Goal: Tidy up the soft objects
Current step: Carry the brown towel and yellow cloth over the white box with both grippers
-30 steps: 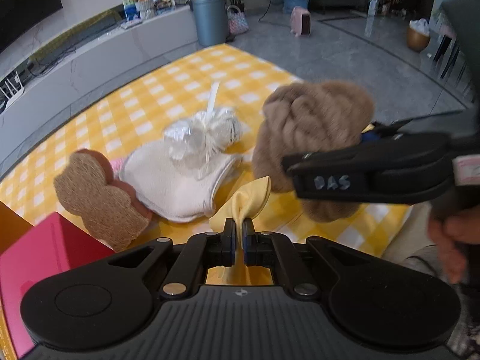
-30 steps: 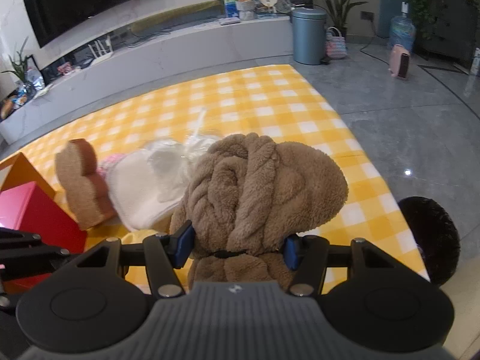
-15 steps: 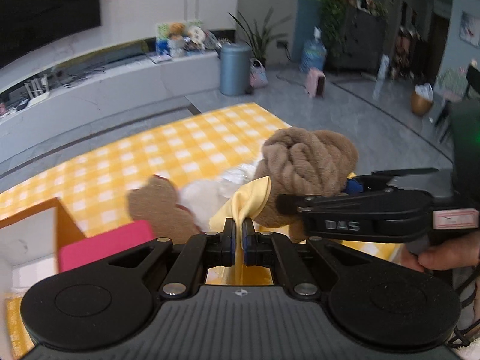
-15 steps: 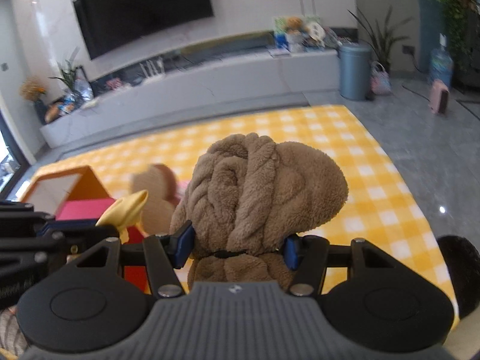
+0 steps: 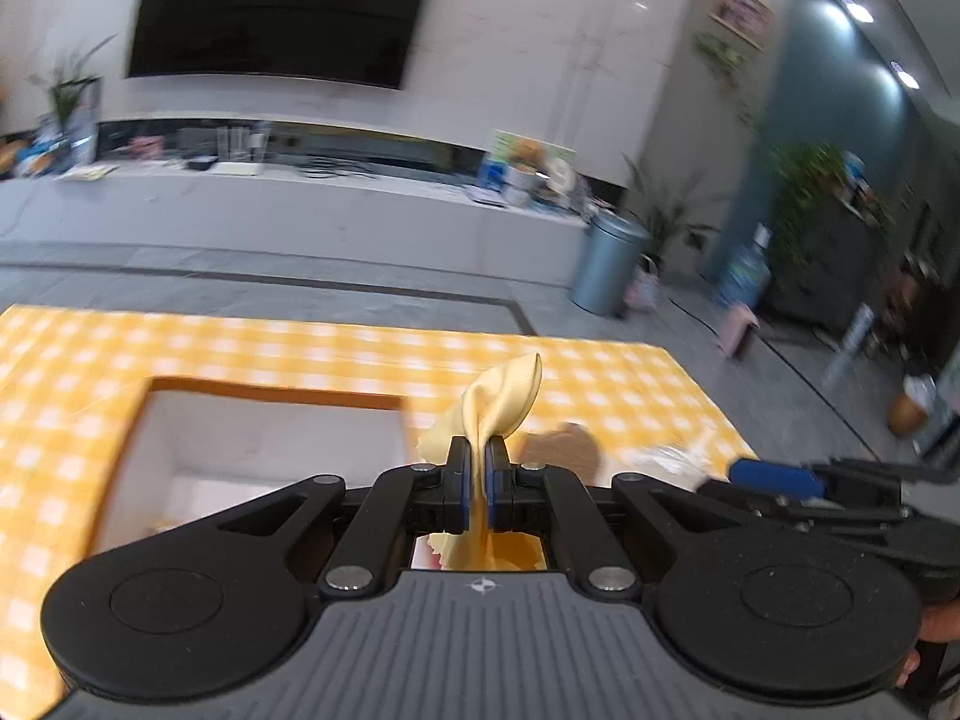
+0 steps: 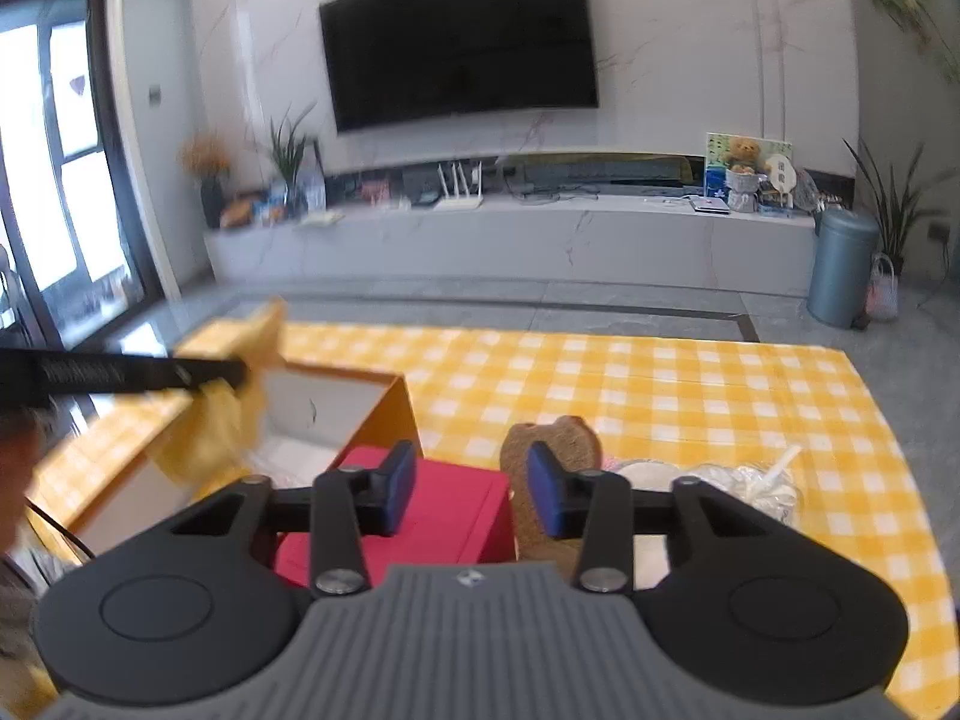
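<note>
My left gripper is shut on a crumpled yellow cloth, held above the open orange box with a white inside. In the right wrist view the same gripper and yellow cloth are blurred over the box. My right gripper has its jaws apart and closing, with nothing between the blue pads. It hangs over a red box and a brown toast-shaped toy. The brown knotted plush is out of view.
A yellow checked cloth covers the floor mat area. A white cloth and a clear plastic bag lie right of the toast toy. A person's hand holds the right gripper. Grey floor, a long TV bench and a bin lie beyond.
Both grippers swung left and up to the orange box. The brown knotted plush has left the right gripper, whose jaws are now narrower. The left still clamps the yellow cloth.
</note>
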Motion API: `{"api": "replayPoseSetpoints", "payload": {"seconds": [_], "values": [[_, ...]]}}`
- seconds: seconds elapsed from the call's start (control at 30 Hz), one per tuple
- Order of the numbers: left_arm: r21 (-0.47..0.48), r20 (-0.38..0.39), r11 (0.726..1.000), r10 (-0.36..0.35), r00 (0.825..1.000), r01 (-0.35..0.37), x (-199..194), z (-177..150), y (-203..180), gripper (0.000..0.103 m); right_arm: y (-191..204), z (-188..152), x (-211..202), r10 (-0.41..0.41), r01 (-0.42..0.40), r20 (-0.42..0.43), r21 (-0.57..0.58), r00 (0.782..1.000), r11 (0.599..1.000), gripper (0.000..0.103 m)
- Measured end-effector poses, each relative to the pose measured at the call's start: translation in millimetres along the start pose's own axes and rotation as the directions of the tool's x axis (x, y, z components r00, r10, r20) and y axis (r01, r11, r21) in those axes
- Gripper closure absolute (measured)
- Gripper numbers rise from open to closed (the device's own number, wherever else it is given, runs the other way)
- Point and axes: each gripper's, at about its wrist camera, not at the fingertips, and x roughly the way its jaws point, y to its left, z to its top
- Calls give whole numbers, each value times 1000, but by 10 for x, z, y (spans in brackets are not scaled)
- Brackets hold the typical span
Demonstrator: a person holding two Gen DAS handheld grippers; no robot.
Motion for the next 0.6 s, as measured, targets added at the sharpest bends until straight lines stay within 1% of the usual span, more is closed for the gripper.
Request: {"api": "replayPoseSetpoints", "payload": {"seconds": [0.07,0.13,0.2,0.23,0.27,0.3,0.33,0.37,0.47,0.6], "values": [[-23,3,1000,1,1000,-1,-6,-33,126,98,96,-34,154,-43,41,-54,-32,998,999,62],[-51,0,999,-10,1000,10,26,-73,227,98,128,-122,308,-52,46,-134,-46,990,998,62],[-66,-12,998,-26,1000,25,64,-89,300,98,128,-237,387,-77,68,-189,-54,979,996,55],[-67,-16,997,-30,999,29,80,-91,328,98,108,-288,401,-94,86,-207,-48,974,995,54],[-67,-18,997,-33,999,32,91,-87,348,98,73,-337,405,-110,105,-220,-35,969,994,52],[-69,-20,997,-36,999,35,102,-86,361,98,26,-385,407,-125,125,-230,-17,965,992,45],[-74,-21,997,-40,999,39,97,-89,400,98,-13,-438,404,-144,149,-239,2,960,989,40],[-80,-23,996,-47,999,45,102,-88,427,98,-54,-491,379,-151,162,-227,30,962,986,35],[-88,-26,994,-59,998,56,55,-144,516,98,-195,-564,333,-130,160,-237,113,963,981,35],[-92,-29,994,-60,998,57,-13,-182,587,98,-265,-616,316,-159,185,-250,82,955,979,35]]}}
